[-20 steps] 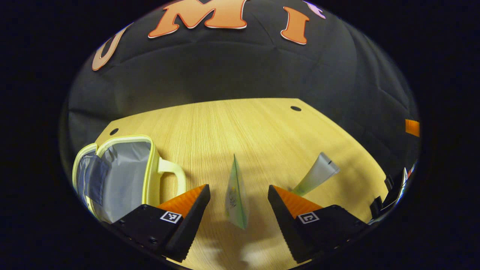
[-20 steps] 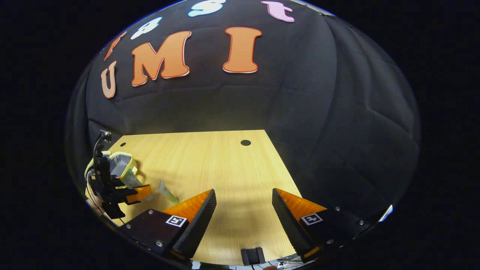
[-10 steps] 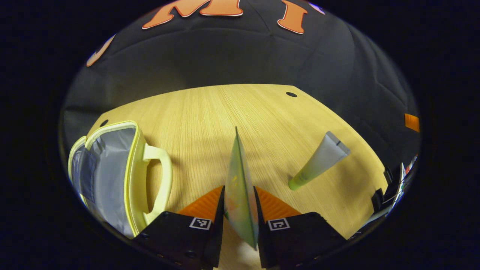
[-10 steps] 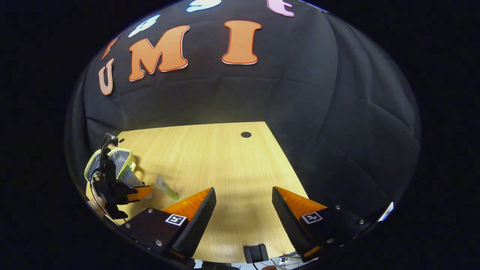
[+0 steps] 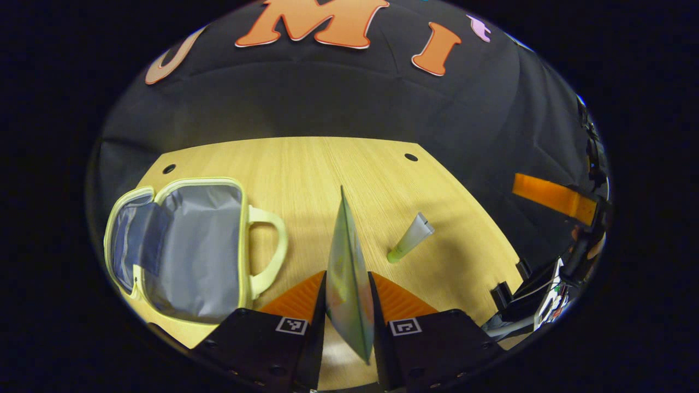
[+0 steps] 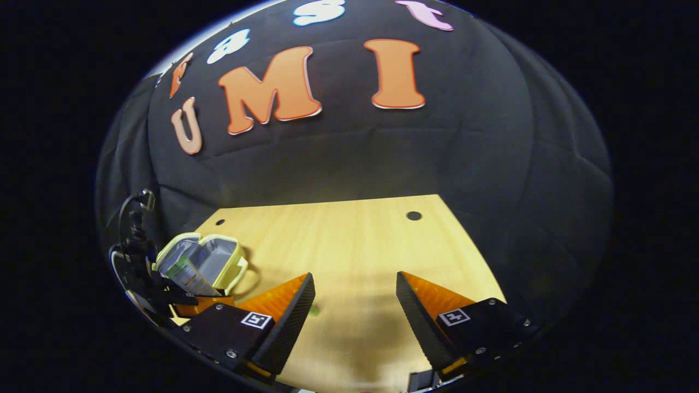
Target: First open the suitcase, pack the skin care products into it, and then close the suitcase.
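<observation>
**Sachet in hand, suitcase open and waiting**

We hold the left gripper (image 5: 349, 305) with its two fingers pinching a flat, pale green foil sachet (image 5: 348, 273) edge-on, so the packet stands upright between them and juts forward over the light wooden table (image 5: 338, 164). We judge the sachet to be lifted clear of the tabletop, though its lower corner is hidden between the fingers.

Off to the left in the left gripper view lies the small pale yellow suitcase with a grey fabric lining (image 5: 191, 245), its lid folded back and its looped handle pointing toward the sachet. In this view we see nothing lying on its lining. To the right of the sachet, well apart from the case, a slim grey-and-green squeeze tube (image 5: 410, 239) lies on its side on the wood.

Our right gripper (image 6: 355, 305) hangs over bare table with its fingers spread wide and nothing between them.

We judge the opening step done and the packing step in hand. The next move calls for swinging the sachet leftward over the open lining, lowering it and letting go. After that the tube remains to be fetched, which the idle right gripper is well placed for, before the lid is folded shut.
</observation>
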### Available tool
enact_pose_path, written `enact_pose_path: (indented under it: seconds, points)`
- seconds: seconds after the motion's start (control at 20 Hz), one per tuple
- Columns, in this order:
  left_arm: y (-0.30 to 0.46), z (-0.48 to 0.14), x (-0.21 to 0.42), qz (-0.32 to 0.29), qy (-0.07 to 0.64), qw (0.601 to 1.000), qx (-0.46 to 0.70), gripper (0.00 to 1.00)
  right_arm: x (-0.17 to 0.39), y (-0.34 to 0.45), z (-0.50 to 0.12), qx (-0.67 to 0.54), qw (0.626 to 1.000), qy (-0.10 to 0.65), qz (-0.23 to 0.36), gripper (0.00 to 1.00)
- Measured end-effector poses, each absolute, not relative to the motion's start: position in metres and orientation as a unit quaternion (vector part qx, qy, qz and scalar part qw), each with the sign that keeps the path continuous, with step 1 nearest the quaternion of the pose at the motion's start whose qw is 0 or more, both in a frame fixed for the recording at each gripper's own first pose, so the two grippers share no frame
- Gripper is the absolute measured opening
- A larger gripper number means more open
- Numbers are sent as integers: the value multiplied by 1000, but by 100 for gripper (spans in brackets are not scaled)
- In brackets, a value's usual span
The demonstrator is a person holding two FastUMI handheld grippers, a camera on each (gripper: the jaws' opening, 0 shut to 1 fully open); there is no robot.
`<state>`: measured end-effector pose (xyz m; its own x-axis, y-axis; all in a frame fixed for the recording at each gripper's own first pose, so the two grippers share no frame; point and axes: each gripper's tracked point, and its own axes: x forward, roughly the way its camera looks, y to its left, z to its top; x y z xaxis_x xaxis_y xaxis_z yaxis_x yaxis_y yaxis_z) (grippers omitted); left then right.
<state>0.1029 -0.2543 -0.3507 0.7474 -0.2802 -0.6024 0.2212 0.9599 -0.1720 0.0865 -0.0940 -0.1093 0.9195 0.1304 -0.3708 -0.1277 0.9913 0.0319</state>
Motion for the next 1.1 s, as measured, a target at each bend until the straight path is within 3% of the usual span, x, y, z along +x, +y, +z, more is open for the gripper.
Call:
enact_pose_path:
  seconds: [0.3, 0.45, 0.5, 0.55, 0.6, 0.8, 0.85, 1.0, 1.1]
  points:
    - [-185, -339, 58, -65, 334, 938, -60, 40, 115, -27, -167, -40, 960, 238, 139, 96]
    - [-161, -343, 40, -37, 340, 937, -74, 40, 120, -7, -209, -44, 942, 286, 169, 91]
    - [-154, -344, 36, -29, 343, 936, -77, 39, 123, -5, -220, -49, 937, 301, 170, 91]
    - [-146, -346, 33, -23, 345, 935, -79, 40, 126, -5, -234, -54, 932, 314, 171, 84]
    - [-142, -347, 31, -18, 346, 935, -81, 40, 128, -5, -246, -62, 928, 326, 170, 89]
    - [-134, -349, 28, -9, 347, 934, -85, 40, 132, -6, -288, -94, 909, 371, 164, 84]
    - [-133, -350, 27, -9, 347, 934, -87, 40, 134, -7, -294, -95, 907, 377, 161, 65]
    - [-133, -352, 26, -11, 349, 933, -84, 40, 134, -8, -304, -94, 903, 387, 161, 58]
    - [-136, -351, 24, -14, 354, 932, -78, 39, 139, -14, -305, -95, 904, 388, 154, 43]
